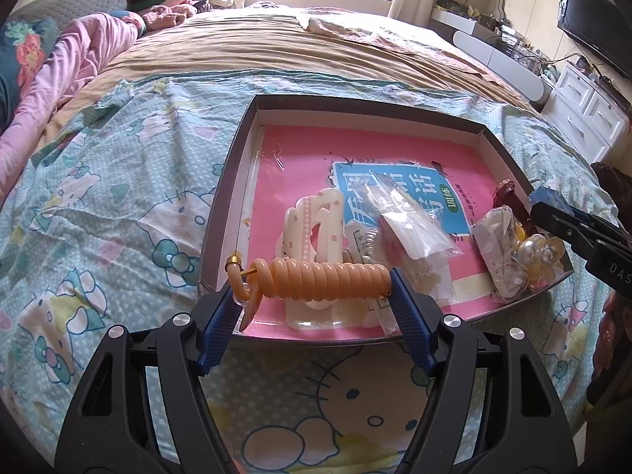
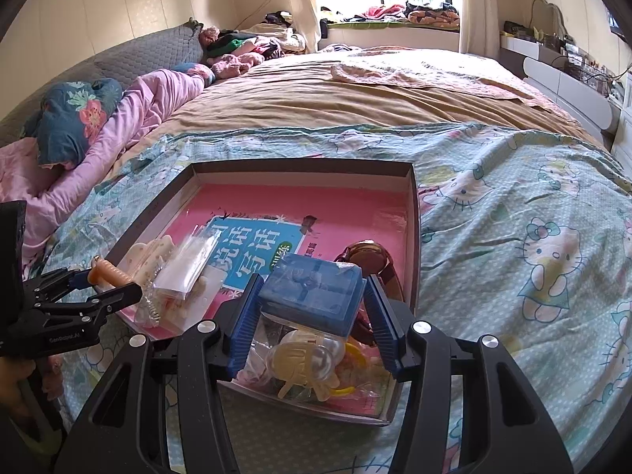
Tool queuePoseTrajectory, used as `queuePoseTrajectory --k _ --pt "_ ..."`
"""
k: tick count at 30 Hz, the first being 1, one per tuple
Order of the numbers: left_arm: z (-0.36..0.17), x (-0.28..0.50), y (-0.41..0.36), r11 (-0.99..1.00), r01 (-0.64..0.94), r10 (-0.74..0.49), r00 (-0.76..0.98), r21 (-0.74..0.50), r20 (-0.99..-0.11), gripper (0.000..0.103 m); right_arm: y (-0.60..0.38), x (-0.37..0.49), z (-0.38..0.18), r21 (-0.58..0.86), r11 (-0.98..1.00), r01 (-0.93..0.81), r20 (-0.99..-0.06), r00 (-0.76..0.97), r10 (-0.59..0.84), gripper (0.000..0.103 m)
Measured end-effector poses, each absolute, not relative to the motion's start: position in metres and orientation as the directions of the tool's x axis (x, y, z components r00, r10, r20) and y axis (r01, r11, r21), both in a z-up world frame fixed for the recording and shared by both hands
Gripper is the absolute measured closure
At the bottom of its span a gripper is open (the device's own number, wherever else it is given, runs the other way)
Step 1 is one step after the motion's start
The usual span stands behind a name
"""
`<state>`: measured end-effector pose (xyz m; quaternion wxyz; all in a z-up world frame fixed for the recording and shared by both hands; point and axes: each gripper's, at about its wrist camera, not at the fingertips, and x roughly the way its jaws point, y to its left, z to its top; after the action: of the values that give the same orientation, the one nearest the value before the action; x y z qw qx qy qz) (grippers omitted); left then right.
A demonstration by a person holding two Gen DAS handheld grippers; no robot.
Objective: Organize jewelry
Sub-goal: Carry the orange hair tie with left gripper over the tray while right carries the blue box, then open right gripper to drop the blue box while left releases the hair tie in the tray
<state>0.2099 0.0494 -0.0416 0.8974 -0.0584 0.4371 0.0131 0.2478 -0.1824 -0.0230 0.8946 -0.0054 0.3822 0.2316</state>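
Left gripper clamped on orange coil, long axis crosswise between fingers. Right gripper gripping blue box over tray.

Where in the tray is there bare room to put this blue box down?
Free: the pink sheet along the shallow grey tray's far wall. Crowded: the near half, with the cream hair claw-clip, clear packets and brown watch.

orange coil tie, blue box
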Motion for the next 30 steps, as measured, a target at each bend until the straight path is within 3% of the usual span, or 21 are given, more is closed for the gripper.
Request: queuePoseTrajectory --k 13,15,30 --pt "-0.041 0.210 0.048 0.993 -0.073 -0.029 0.619 -0.094 -0.785 0.039 -0.183 0.246 -0.026 0.169 0.894 -0.414 -0.699 0.589 0.405 0.051" --pt "-0.041 0.210 0.048 0.993 -0.073 -0.029 0.620 -0.094 -0.784 0.039 -0.184 0.244 -0.027 0.171 0.895 -0.412 -0.697 0.591 0.405 0.047" --pt "-0.038 0.208 0.047 0.993 -0.071 -0.027 0.617 -0.090 -0.787 0.038 -0.192 0.234 -0.015 0.167 0.900 -0.402 -0.682 0.612 0.400 0.041"
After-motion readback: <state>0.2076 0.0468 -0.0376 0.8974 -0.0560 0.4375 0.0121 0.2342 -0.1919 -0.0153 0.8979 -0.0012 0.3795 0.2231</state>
